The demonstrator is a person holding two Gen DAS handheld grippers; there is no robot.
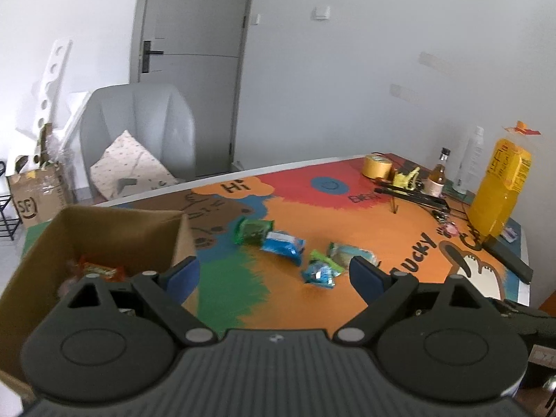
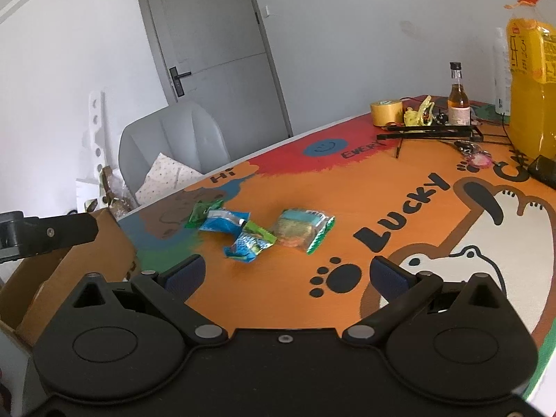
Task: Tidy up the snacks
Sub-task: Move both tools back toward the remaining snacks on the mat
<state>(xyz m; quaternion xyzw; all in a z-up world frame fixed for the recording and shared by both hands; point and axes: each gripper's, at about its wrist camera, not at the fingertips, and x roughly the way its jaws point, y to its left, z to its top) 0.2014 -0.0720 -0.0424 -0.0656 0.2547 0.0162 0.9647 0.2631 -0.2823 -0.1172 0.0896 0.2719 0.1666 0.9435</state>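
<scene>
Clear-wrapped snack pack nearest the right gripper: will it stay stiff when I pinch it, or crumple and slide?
The clear-wrapped snack pack lies flat on the table with a blocky filling, so its middle probably stays fairly firm. Its glossy film and crimped green end will likely crumple and may slip. It looks light, so a push from the open right gripper would probably slide it.

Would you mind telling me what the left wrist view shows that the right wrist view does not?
Only the left wrist view looks into the cardboard box, where an orange snack packet lies. Only the right wrist view shows the paw print painted on the table, and the left gripper seen from the side. Both show the loose snack packets on the table, the tape roll, the yellow bottle, and open, empty jaws.
</scene>
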